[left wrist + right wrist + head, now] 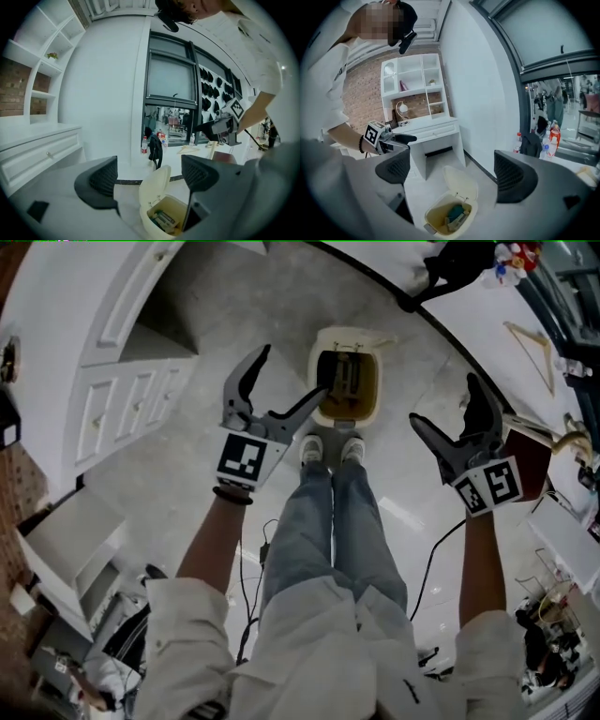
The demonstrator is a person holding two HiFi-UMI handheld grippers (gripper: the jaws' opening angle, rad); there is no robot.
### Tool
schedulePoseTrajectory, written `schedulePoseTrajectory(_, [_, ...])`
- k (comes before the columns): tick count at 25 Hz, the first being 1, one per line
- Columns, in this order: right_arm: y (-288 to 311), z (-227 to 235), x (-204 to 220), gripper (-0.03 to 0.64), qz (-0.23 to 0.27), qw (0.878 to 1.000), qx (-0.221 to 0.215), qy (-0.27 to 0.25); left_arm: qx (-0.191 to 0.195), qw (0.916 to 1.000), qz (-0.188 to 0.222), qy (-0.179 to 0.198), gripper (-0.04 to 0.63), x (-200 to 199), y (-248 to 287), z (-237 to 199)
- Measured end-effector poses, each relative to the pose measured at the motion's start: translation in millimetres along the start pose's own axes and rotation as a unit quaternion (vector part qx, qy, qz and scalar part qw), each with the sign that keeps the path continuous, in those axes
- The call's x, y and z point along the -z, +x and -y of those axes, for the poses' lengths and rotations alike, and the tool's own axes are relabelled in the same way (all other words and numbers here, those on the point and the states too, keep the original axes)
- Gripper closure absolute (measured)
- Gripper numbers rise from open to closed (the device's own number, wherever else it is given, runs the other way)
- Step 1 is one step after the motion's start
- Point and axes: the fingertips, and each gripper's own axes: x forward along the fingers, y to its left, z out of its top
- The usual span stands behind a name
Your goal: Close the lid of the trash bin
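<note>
A cream trash bin [323, 411] stands on the pale floor just past the person's shoes, with rubbish inside. Its lid [353, 334] is swung up and back. In the left gripper view the bin [154, 225] and its raised lid [154, 187] sit low between the jaws. The right gripper view looks down on the bin [436, 220] and lid [460, 183]. My left gripper [294, 371] hangs open above the bin's left rim, one finger over the rim. My right gripper [442, 401] is open to the bin's right, apart from it. Neither holds anything.
A white cabinet with drawers [131, 399] stands left of the bin. The person's shoes [330, 448] are right in front of it. A white ledge with a wooden hanger [530, 343] runs at the right. Bottles [144, 144] and a black bag [154, 147] stand behind.
</note>
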Motion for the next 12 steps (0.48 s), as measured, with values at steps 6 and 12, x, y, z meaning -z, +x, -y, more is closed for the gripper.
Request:
schedulePoseTrajectory(6, [39, 33, 65, 0.050, -0.005, 1.000, -0.003, 0.019, -0.009, 0.9999, -0.009, 0.008, 0.155, 61, 42, -10])
schedulePoseTrajectory(12, [70, 51, 119, 0.066, -0.015, 1.000, -0.009, 0.021, -0.019, 0.9997, -0.016, 0.002, 0.155, 109, 73, -17])
